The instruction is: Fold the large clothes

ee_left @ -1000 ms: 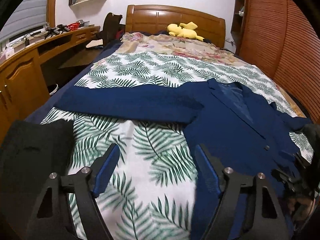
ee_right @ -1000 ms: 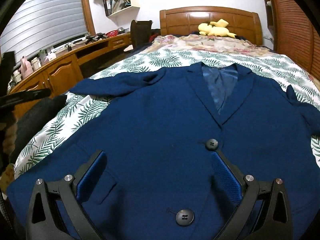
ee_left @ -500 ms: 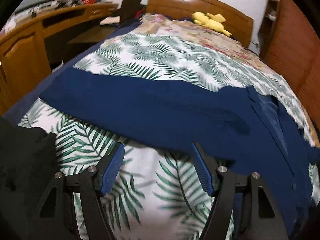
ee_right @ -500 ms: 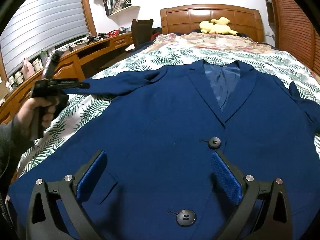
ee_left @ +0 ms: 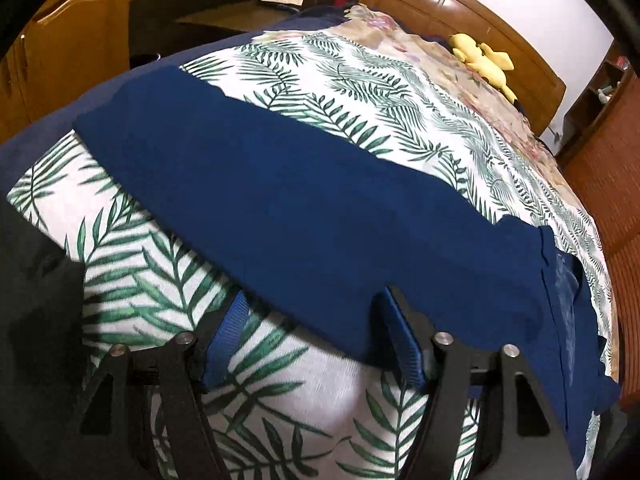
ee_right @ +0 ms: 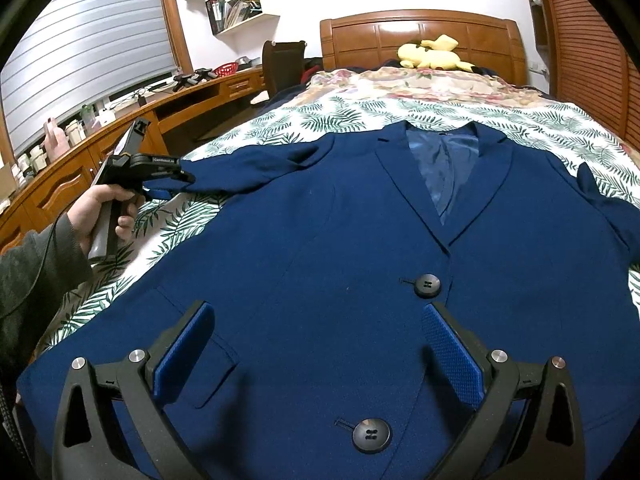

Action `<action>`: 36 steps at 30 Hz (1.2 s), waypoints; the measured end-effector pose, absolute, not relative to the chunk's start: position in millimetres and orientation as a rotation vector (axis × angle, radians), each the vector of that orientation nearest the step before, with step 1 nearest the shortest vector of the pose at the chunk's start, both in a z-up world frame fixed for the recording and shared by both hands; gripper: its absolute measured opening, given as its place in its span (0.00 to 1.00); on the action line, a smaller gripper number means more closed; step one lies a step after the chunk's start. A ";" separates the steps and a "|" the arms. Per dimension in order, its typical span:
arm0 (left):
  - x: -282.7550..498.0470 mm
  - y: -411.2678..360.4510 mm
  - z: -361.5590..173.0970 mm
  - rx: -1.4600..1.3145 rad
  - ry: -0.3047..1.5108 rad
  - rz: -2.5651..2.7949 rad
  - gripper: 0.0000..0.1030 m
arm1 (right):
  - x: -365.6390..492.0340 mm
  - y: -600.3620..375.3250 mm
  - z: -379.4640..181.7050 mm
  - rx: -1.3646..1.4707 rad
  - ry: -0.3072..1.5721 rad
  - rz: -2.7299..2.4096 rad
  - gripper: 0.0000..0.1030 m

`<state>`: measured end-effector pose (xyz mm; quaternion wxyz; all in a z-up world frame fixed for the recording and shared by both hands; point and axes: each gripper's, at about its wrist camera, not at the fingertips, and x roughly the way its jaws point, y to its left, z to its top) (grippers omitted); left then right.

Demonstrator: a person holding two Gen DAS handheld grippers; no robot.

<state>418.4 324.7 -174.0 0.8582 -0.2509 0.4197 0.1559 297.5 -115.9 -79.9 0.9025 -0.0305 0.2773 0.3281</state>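
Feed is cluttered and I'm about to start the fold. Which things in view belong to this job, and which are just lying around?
For the job:
- navy blazer, spread face-up on the bed
- its outstretched sleeve
- left gripper, open at the sleeve edge
- right gripper, open over the blazer front

Lying about:
- yellow plush toy by the headboard
- dark garment at the bed's left edge
- desk clutter

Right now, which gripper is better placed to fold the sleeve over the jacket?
Left. The left gripper is open at the edge of the sleeve, one finger seemingly under the cloth. The right gripper is open over the front of the jacket, far from that sleeve.
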 end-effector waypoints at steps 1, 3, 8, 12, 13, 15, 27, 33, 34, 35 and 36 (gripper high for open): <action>422.1 323.9 -173.9 -0.520 0.893 0.320 0.31 | 297.6 -115.9 -80.2 -0.064 0.572 0.678 1.00; 427.1 323.4 -172.7 -0.523 0.913 0.333 0.15 | 295.8 -115.3 -80.6 -0.066 0.569 0.677 1.00; 432.7 299.5 -147.6 -0.394 0.913 0.368 0.01 | 293.6 -116.0 -80.9 -0.065 0.558 0.674 1.00; 429.5 260.1 -110.9 -0.295 0.862 0.337 0.01 | 294.2 -118.1 -80.7 -0.050 0.552 0.675 1.00; 427.8 243.5 -98.4 -0.252 0.843 0.321 0.01 | 294.2 -118.6 -80.3 -0.047 0.550 0.676 1.00; 423.8 213.3 -79.0 -0.178 0.818 0.281 0.01 | 293.7 -120.1 -79.8 -0.040 0.543 0.678 1.00; 389.9 100.7 -36.2 0.000 0.800 0.056 0.18 | 293.5 -120.9 -83.9 -0.013 0.537 0.685 1.00; 354.1 103.9 -54.4 0.009 0.793 0.027 0.68 | 292.7 -118.6 -83.2 -0.018 0.540 0.686 1.00; 348.9 105.2 -55.8 0.017 0.783 0.033 0.70 | 292.5 -118.3 -83.4 -0.019 0.539 0.686 1.00; 344.2 109.8 -58.6 0.026 0.776 0.047 0.71 | 291.9 -118.5 -83.7 -0.020 0.539 0.686 1.00; 342.4 112.6 -60.4 0.031 0.776 0.058 0.71 | 292.3 -118.6 -83.8 -0.021 0.540 0.686 1.00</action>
